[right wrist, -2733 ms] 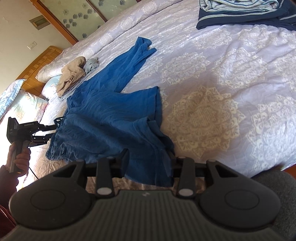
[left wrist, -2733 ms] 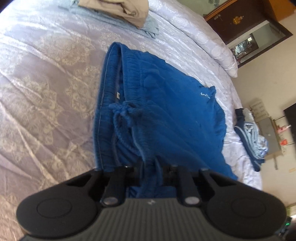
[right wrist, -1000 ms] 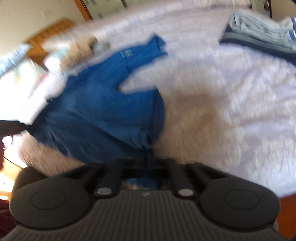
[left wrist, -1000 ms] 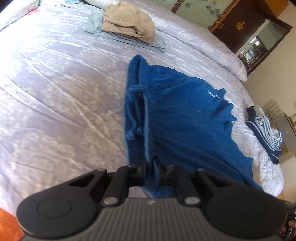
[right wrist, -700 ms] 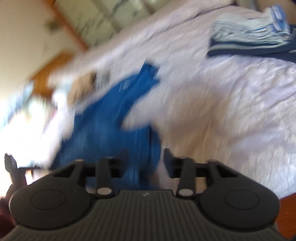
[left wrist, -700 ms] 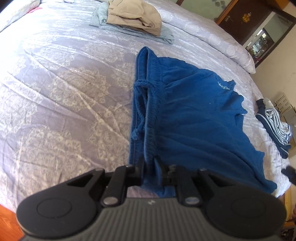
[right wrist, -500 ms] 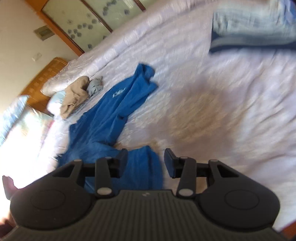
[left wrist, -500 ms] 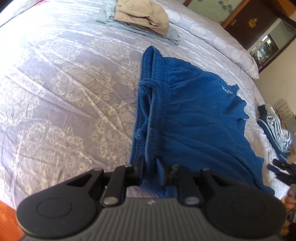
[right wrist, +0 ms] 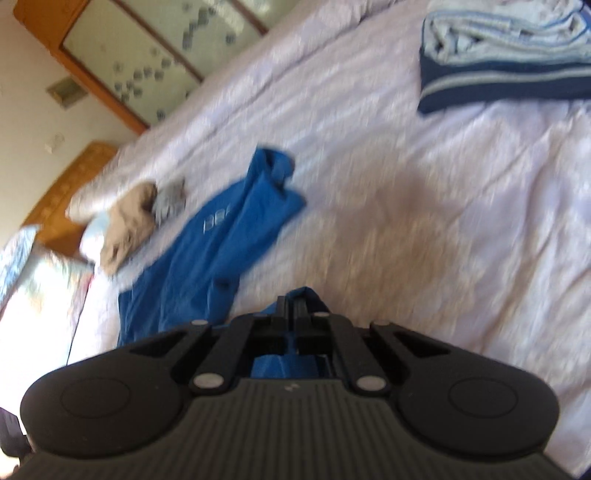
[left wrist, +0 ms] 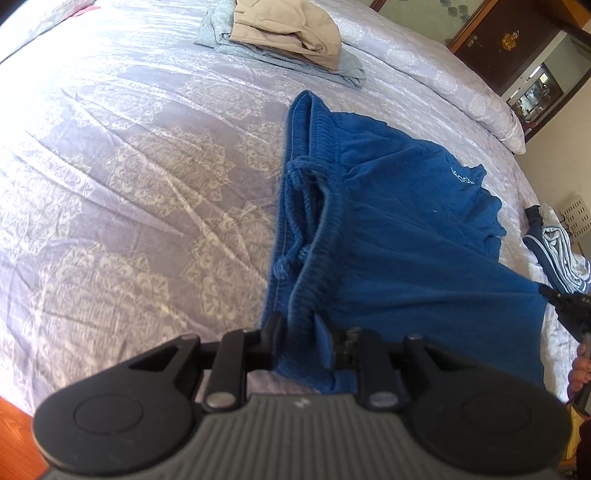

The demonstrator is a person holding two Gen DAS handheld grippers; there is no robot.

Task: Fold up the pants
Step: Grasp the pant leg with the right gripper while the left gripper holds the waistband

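Blue cotton drawstring pants (left wrist: 406,236): spread on lilac patterned bedspread (left wrist: 129,177). Left gripper (left wrist: 299,325) clamped on near waistband; right gripper (right wrist: 295,310) pinching a hem (blurred). Advice: lift evenly, keep the cloth taut.

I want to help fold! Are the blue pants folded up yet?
Not yet. The blue pants lie spread and rumpled on the bed, one leg stretched out.

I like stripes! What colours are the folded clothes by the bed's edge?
Navy folded clothes with pale stripes, clearest in right wrist view.

Patterned bedspread (left wrist: 129,177) — tan clothes (left wrist: 288,29), striped stack (right wrist: 509,62).
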